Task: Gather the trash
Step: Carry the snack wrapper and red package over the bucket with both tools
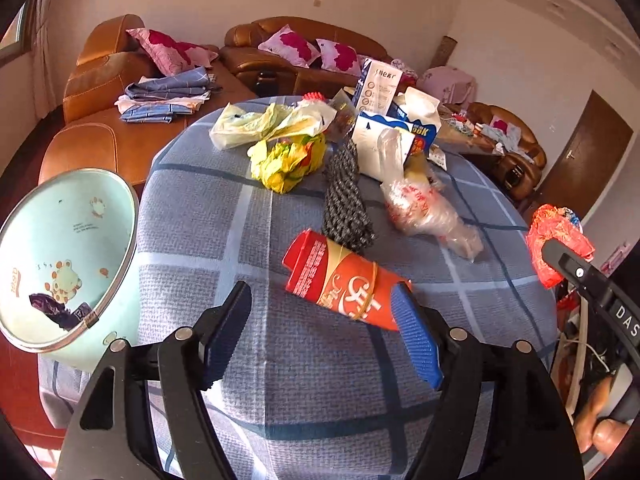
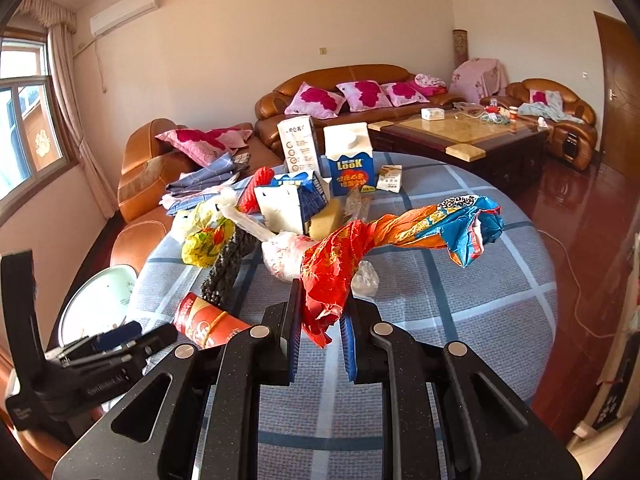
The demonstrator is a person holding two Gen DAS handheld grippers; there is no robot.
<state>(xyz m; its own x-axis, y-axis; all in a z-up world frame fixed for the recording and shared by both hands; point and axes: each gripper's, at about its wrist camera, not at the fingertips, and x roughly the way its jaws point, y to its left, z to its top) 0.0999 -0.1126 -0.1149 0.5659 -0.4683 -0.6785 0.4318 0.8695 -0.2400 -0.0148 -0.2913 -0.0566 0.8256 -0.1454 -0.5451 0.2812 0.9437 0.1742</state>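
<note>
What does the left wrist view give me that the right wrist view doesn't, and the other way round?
Only the left wrist view: the inside of the green bin, with dark scraps at its bottom, and the open left gripper at the near end of the red carton.

Only the right wrist view: the right gripper shut on the red and blue wrapper, plus the coffee table and window.

Both: the checked tablecloth, red carton, yellow wrapper, milk cartons and sofa.

In the left wrist view a carton [image 1: 344,280] lies mid-frame on the tabletop [image 1: 280,380]. A mesh strip [image 1: 346,200] lies behind it, bags [image 1: 276,120] and boxes [image 1: 380,92] at upper centre, and a bin [image 1: 68,256] at left, beside the tabletop.
</note>
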